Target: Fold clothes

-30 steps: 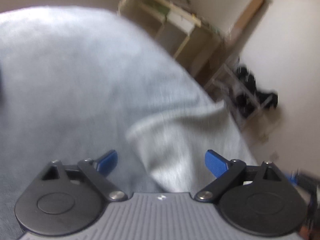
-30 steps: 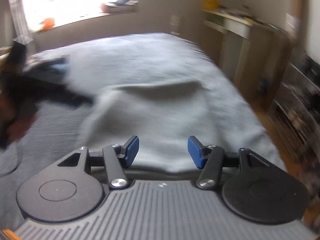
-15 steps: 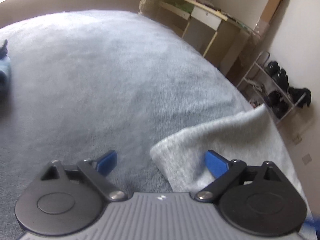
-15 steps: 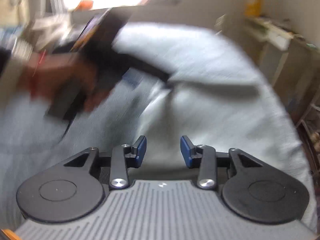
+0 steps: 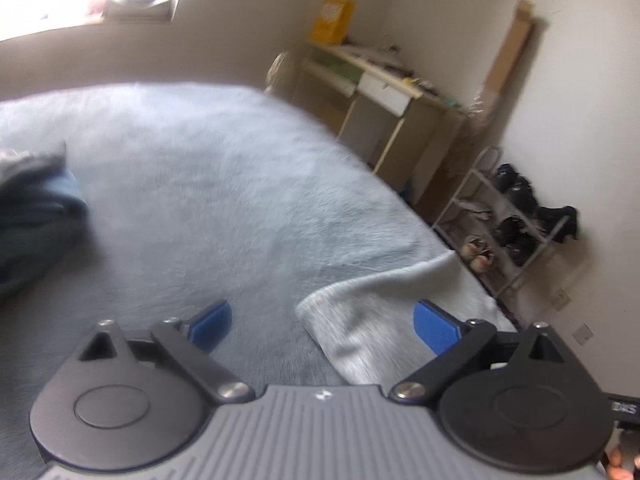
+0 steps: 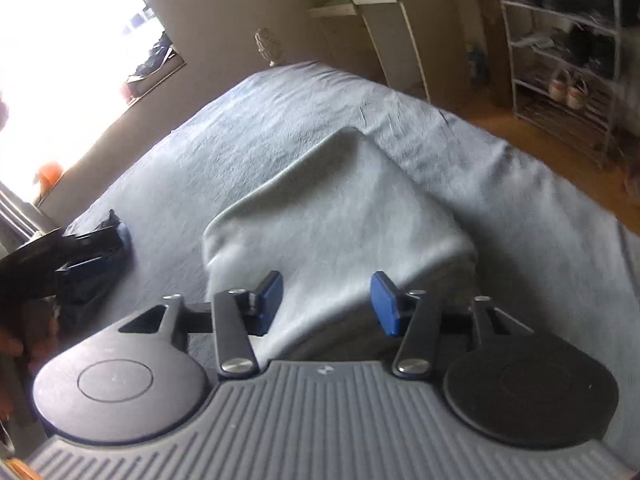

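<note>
On the one grey blanket [image 6: 280,128] covering my bed lies one folded light-grey garment [image 6: 340,216], with one dark heap of clothes [image 5: 36,208] off to the side. I carry two grippers, my left gripper [image 5: 322,322] and my right gripper [image 6: 326,296], each with two blue pads. Beyond stand one desk [image 5: 384,92], one yellow box [image 5: 334,20], one shoe rack [image 6: 560,80] and one pair of white shoes [image 6: 566,90].

Bright window [image 6: 60,40], pale walls, wooden desk [image 5: 392,92], shoe rack [image 6: 560,60].
</note>
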A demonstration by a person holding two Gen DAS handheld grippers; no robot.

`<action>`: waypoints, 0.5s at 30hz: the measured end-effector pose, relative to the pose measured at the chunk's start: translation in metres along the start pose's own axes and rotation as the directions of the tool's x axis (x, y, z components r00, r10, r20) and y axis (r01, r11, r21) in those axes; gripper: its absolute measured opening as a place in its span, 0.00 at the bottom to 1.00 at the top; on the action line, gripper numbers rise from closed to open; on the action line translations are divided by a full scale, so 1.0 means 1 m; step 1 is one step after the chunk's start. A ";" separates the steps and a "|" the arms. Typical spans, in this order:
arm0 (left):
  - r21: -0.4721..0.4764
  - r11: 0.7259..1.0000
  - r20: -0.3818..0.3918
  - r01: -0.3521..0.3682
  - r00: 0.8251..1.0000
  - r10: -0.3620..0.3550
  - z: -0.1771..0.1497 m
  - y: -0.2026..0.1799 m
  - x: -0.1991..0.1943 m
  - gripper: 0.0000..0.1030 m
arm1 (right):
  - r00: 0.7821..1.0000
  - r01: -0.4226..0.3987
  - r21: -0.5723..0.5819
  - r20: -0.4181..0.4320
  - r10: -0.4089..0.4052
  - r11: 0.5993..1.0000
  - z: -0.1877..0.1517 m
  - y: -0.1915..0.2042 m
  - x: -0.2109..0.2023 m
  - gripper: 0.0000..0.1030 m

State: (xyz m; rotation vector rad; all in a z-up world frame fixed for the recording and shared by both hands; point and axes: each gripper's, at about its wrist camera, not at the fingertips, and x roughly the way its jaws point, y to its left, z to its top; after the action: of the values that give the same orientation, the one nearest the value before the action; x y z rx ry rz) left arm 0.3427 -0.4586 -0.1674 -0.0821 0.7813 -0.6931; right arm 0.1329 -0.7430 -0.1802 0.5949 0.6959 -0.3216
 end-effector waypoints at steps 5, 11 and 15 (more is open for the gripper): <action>0.030 0.999 0.034 -0.019 0.999 0.018 -0.024 -0.005 -0.062 0.98 | 0.993 0.107 -0.015 -0.051 -0.108 0.994 -0.045 0.027 -0.029 0.63; -0.012 1.000 -0.013 -0.009 1.000 0.009 -0.058 -0.005 -0.118 0.98 | 0.967 0.239 -0.063 -0.076 -0.244 0.969 -0.099 0.067 -0.065 0.76; 0.029 1.000 -0.013 -0.011 1.000 0.011 -0.083 -0.012 -0.157 0.98 | 0.950 0.305 -0.043 -0.063 -0.307 0.951 -0.126 0.091 -0.092 0.79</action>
State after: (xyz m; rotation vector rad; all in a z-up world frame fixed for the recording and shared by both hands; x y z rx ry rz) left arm 0.2016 -0.3589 -0.1259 -0.0473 0.7839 -0.6950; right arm 0.0442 -0.5868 -0.1584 0.4675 0.8603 -0.5799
